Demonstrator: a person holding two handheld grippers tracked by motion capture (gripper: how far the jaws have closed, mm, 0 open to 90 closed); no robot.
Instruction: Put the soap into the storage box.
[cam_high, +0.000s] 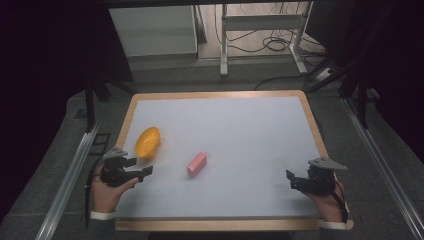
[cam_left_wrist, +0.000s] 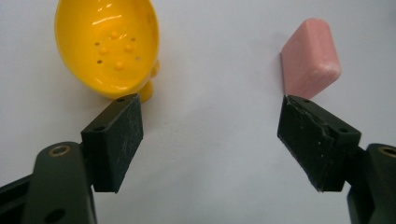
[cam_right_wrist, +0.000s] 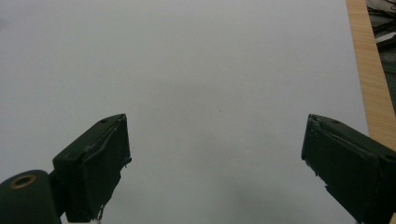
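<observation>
A yellow perforated bowl-like dish (cam_high: 148, 142) lies tipped on the white table top at the left; in the left gripper view the dish (cam_left_wrist: 108, 46) shows its dotted inside. A pink soap-like bar (cam_high: 197, 164) lies near the table's middle, and the bar (cam_left_wrist: 310, 57) sits just beyond one jaw. My left gripper (cam_high: 139, 167) is held at the left edge, open and empty, its jaws pointing right toward the bar (cam_left_wrist: 210, 140). My right gripper (cam_high: 291, 181) hovers near the front right corner, open with nothing between its fingers (cam_right_wrist: 215, 168).
The white mat lies on a board with a wooden rim (cam_high: 220, 95); that rim (cam_right_wrist: 369, 70) runs close beside my right gripper. Metal rails (cam_high: 70, 175) flank the table. A desk frame and cables (cam_high: 270, 40) stand on the floor beyond.
</observation>
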